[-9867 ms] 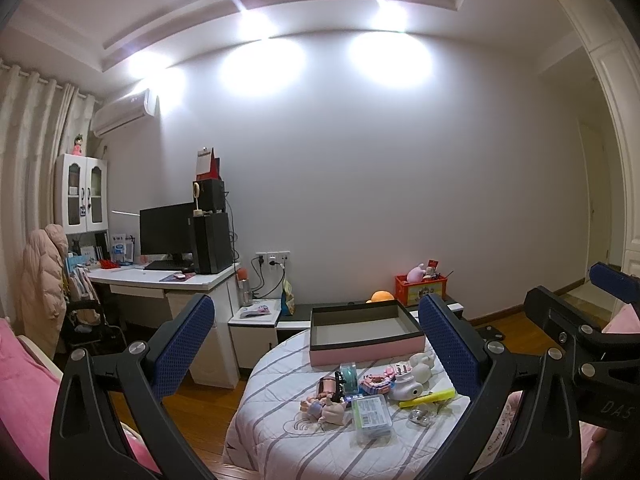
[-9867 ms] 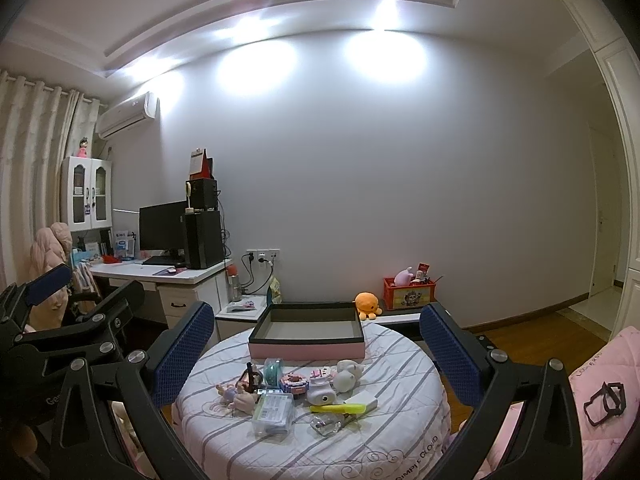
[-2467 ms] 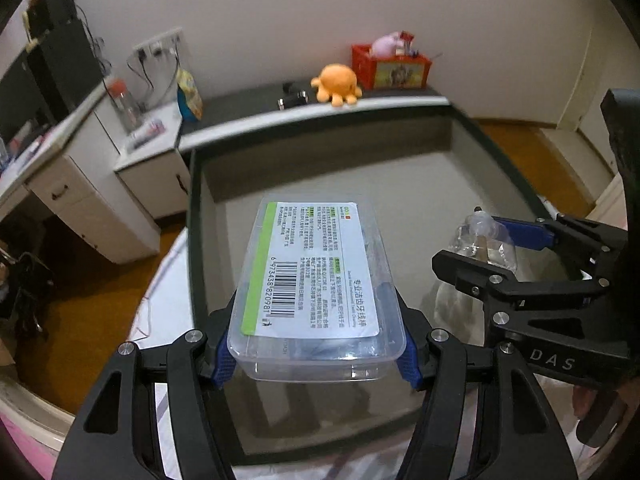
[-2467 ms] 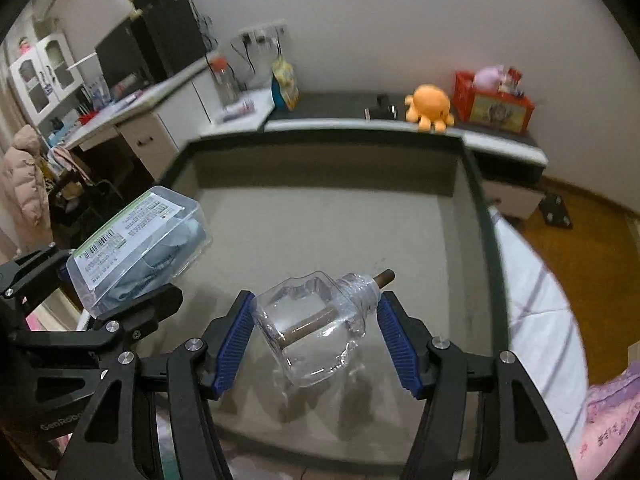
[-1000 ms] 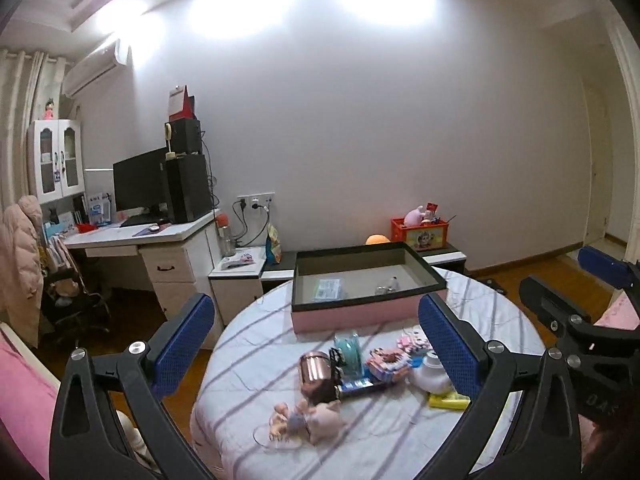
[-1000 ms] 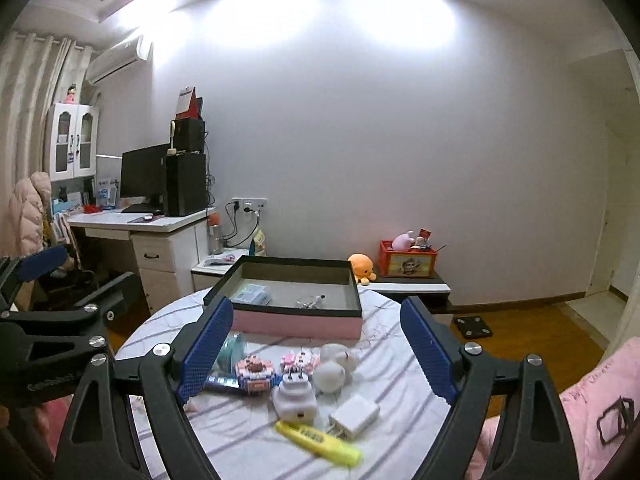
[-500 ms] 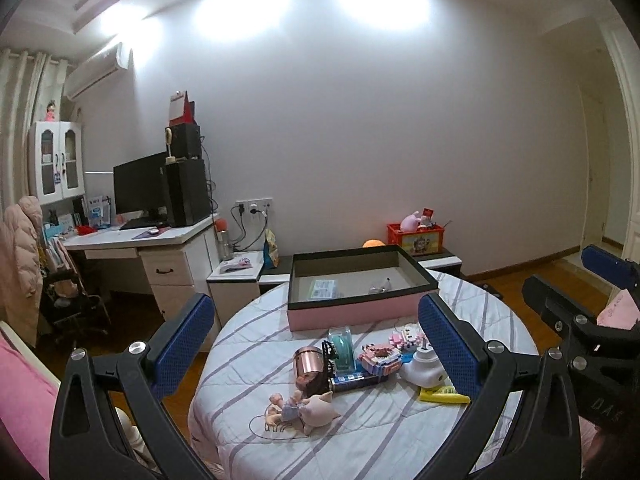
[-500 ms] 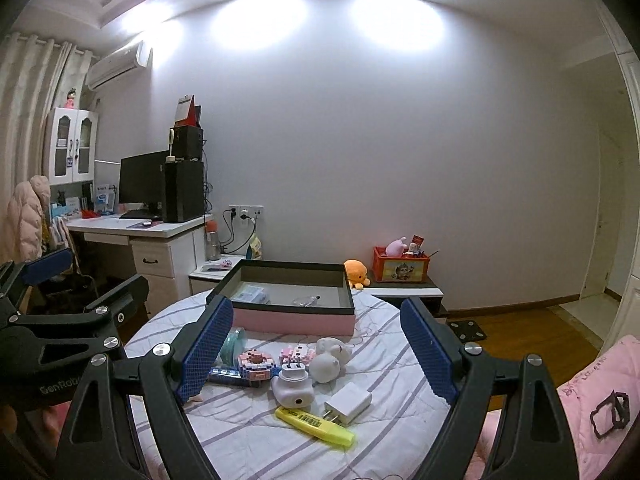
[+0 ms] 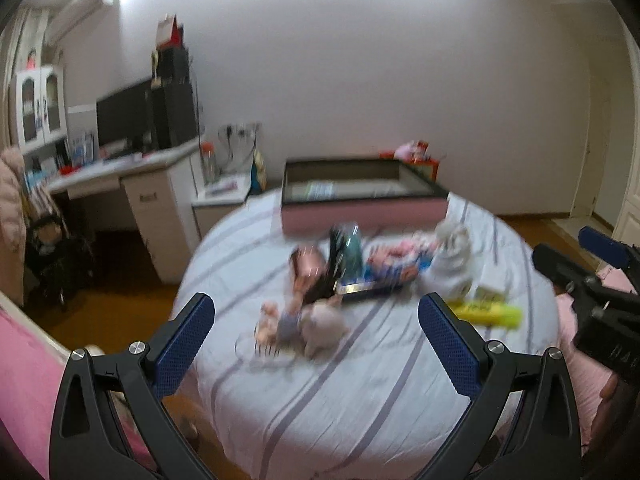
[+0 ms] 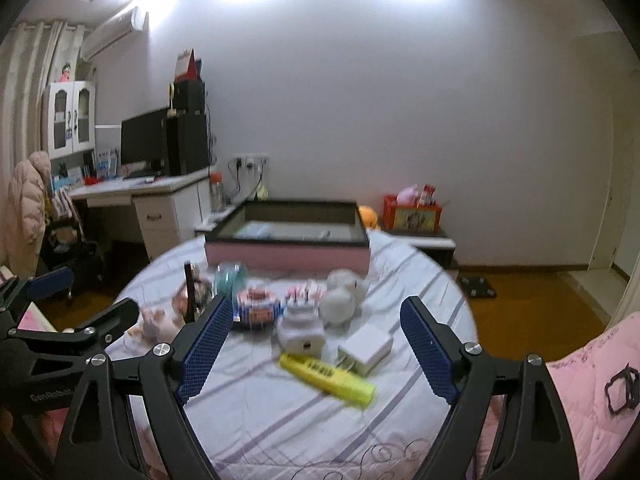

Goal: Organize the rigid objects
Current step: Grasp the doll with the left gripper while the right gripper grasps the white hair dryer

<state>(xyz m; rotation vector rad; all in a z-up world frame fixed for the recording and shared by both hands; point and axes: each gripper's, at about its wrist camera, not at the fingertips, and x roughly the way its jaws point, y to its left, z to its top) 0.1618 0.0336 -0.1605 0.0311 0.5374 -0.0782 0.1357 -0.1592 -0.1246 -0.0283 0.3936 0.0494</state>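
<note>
The right wrist view shows sharply what the left wrist view blurs: a yellow highlighter (image 10: 328, 379) lies tilted just ahead of the right gripper (image 10: 316, 346), between its spread, empty fingers, with a white charger (image 10: 366, 348) touching its far end. Beyond them stands a small white camera (image 10: 301, 331). The left view alone shows a doll (image 9: 296, 320) lying ahead of the left gripper (image 9: 316, 344), whose fingers are also wide apart and empty. Farther off sits the pink, dark-rimmed box (image 10: 286, 254) on the striped round table (image 10: 280, 420).
</note>
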